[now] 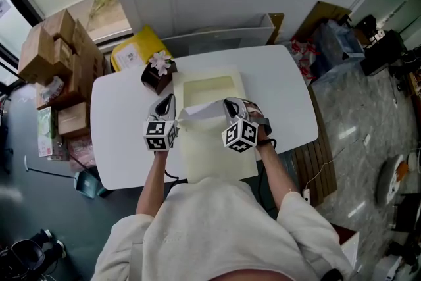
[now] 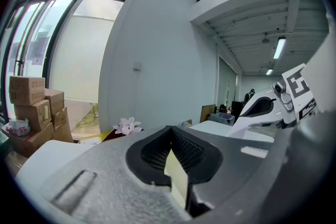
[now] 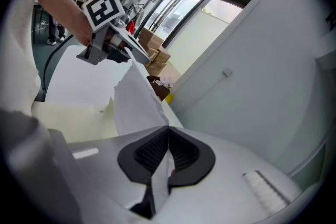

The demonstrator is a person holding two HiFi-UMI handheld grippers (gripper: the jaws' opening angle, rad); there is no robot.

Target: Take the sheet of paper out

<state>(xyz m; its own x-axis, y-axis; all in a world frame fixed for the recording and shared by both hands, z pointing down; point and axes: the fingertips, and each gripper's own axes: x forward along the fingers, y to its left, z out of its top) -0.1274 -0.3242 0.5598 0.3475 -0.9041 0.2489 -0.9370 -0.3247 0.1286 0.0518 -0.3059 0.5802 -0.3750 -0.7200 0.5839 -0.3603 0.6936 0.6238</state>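
Nearest the person, both grippers sit over the cream folder [image 1: 212, 149] on the white table [image 1: 117, 141]: the right gripper [image 1: 230, 104] has its jaws pinched shut on a corner of the white sheet of paper [image 1: 200, 111], while the left gripper [image 1: 168, 101] has its jaws closed on a thin cream edge [image 2: 177, 176] — apparently the folder's. The sheet stands raised and bowed between the two grippers, above the folder's middle. Beyond, a dark box with a pale flower [image 1: 158, 70] stands at the table's far-left corner, with a yellow package [image 1: 135, 49] and stacked cardboard boxes [image 1: 59, 56] on the floor behind.
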